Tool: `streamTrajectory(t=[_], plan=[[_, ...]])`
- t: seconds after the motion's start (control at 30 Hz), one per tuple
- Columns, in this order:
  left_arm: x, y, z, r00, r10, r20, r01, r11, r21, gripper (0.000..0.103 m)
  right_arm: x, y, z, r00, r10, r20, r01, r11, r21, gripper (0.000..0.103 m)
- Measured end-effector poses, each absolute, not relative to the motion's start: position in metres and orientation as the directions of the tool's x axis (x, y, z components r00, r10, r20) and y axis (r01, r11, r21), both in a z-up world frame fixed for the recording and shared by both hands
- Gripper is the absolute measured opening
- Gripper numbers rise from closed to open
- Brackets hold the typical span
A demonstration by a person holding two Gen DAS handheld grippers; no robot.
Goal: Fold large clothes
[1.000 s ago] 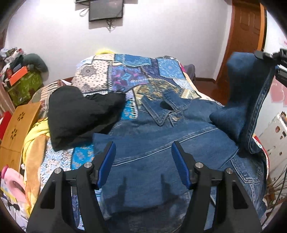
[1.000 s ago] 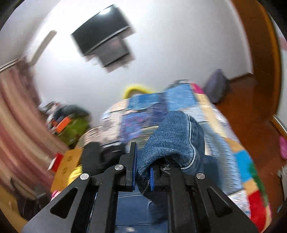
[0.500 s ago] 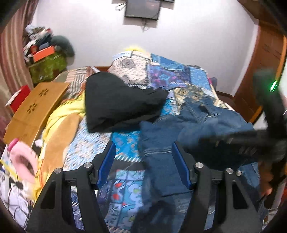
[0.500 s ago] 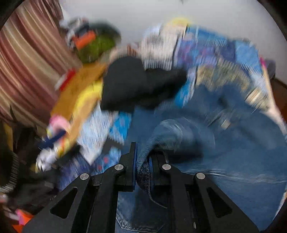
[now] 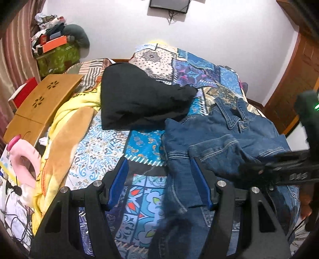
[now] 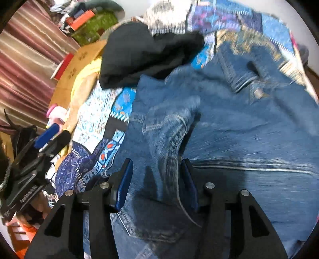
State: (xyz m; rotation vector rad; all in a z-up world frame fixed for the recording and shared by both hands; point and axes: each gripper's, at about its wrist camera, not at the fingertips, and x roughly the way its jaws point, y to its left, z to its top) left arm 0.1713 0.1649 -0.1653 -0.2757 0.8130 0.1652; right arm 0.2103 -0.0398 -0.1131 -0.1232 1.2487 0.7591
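Both blue pads of right claw (just opening) flank denim jacket sleeve.

Right hand-held gripper has just been opening; left hand-held gripper gapes

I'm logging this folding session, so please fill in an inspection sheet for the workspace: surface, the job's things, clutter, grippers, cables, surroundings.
Surface: bed with patchwork quilt.
Job's things: denim jacket spread on the quilt, one sleeve folded across its body.
Clutter: black garment, yellow blanket, pink pillow, wooden lap tray.
Grippers: left gripper open above the quilt; right gripper, jaws just opened, sleeve lying loose between them.
Cables: dark wires at the bed's left edge.
Surroundings: wall screen, wooden door, striped curtain.
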Motion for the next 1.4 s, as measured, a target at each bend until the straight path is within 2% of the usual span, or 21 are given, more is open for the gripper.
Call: streamTrajectory(t=[0.17,0.3,0.57,0.73,0.87,0.93,1.13,1.3,1.4], plan=[[0.184,0.143,-0.160,0.676,0.014,-0.737,-0.210,0.962,-0.174,0.063,0.210,-0.082,-0.074,0.329,0.452,-0.829,-0.563,0.799,0.212,0.047],[0.196,0.121,-0.155,0.674,-0.013,-0.739,-0.162,0.973,-0.165,0.064,0.209,-0.130,-0.056,0.505,0.367,-0.781,-0.490,0.867,0.090,0.058],[0.233,0.071,-0.152,0.643,-0.105,-0.758,-0.031,0.986,-0.163,0.064,0.205,-0.231,-0.043,0.647,0.153,-0.747,-0.307,0.949,-0.072,0.059],[0.255,0.051,-0.168,0.607,-0.103,-0.788,0.004,0.992,-0.127,0.064,0.204,-0.275,-0.038,0.676,0.050,-0.735,-0.223,0.965,-0.140,0.059],[0.267,0.050,-0.190,0.561,-0.072,-0.825,-0.019,0.995,-0.099,0.062,0.203,-0.293,-0.049,0.662,0.055,-0.747,-0.202,0.973,-0.107,0.064],[0.268,0.055,-0.196,0.543,-0.081,-0.836,-0.033,0.993,-0.117,0.048,0.204,-0.296,-0.058,0.645,0.070,-0.761,-0.200,0.976,-0.080,0.065],[0.247,0.070,-0.189,0.573,-0.091,-0.814,-0.025,0.991,-0.128,0.040,0.206,-0.289,-0.087,0.594,0.076,-0.801,-0.199,0.979,-0.054,0.065],[0.222,0.090,-0.180,0.593,-0.052,-0.803,-0.047,0.994,-0.100,0.039,0.208,-0.276,-0.101,0.558,0.097,-0.824,-0.226,0.973,-0.038,0.065],[0.210,0.103,-0.186,0.574,-0.085,-0.815,-0.057,0.988,-0.143,0.046,0.206,-0.270,-0.108,0.551,0.098,-0.829,-0.242,0.969,-0.046,0.065]])
